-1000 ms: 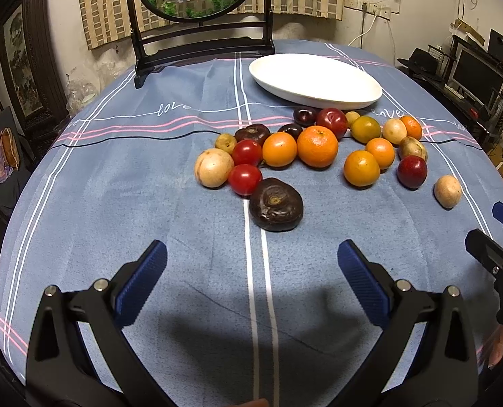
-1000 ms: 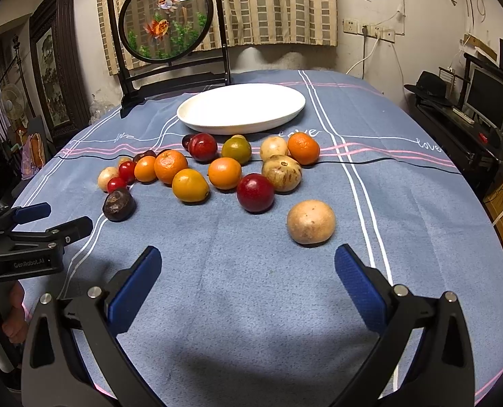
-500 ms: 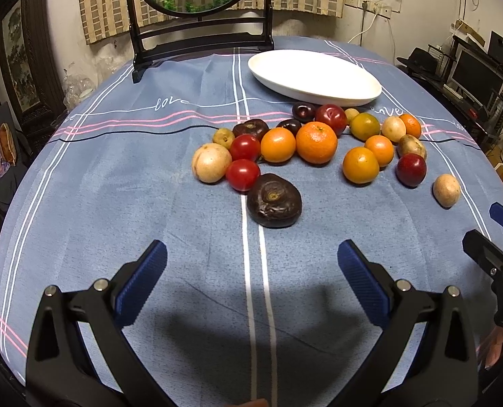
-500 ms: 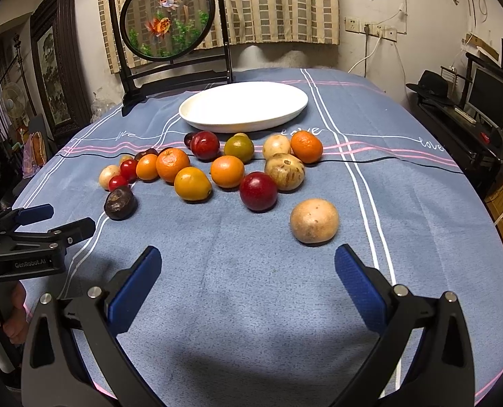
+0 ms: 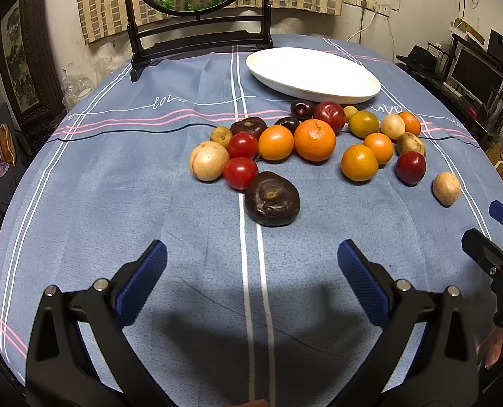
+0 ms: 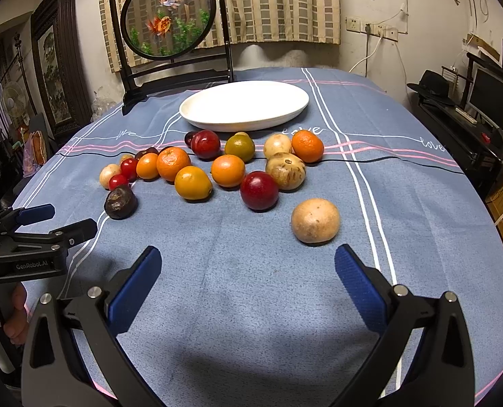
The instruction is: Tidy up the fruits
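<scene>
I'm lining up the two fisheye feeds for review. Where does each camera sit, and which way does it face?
Left wrist: on the left gripper, open and low over the tablecloth, facing the dark fruit and white plate; the right gripper's tips show at the right edge.
Right wrist: on the right gripper, open, facing the tan fruit and the plate; the left gripper and a hand show at the left edge.
Shared: the fruit pile, the plate and the goldfish screen.

Table (image 5: pixel 115 203) w/ blue striped cloth fills frame. White plate (image 5: pixel 312 74) upper right, empty. Fruit cluster (image 5: pixel 314 139) mid-frame just below it — oranges, red & dark ones. Framed goldfish screen (image 5: pixel 197 6) standing at top edge.
</scene>
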Available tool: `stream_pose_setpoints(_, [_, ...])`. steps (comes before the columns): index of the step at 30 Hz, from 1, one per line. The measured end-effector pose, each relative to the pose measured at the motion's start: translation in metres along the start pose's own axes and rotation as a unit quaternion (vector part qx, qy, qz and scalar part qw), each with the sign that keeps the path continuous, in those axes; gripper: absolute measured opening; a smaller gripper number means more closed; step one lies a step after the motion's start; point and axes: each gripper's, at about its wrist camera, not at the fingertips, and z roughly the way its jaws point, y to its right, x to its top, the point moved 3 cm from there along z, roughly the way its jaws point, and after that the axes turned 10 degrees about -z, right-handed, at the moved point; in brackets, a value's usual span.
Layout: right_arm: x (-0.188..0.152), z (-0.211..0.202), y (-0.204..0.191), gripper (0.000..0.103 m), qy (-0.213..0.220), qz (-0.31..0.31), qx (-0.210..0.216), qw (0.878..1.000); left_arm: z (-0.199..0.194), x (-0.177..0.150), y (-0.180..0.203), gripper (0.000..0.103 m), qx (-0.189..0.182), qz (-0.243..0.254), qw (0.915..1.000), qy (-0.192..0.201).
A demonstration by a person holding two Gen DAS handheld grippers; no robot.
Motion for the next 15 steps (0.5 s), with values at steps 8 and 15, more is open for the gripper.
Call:
stream_pose_setpoints(8, [0.0004, 0.0013, 0.0006, 0.102, -0.001, 0.000, 0.002, 1.000, 0.0012, -0.0009, 0.0008, 0.101, 0.000, 0.000, 1.0000, -0.001])
stream_pose_setpoints(15, [-0.0002, 0.0026, 0.0009, 0.102, -0.003, 0.000, 0.002, 1.000, 0.0016, -0.0016, 0.0013, 0.101, 0.000, 0.001, 1.0000, -0.003])
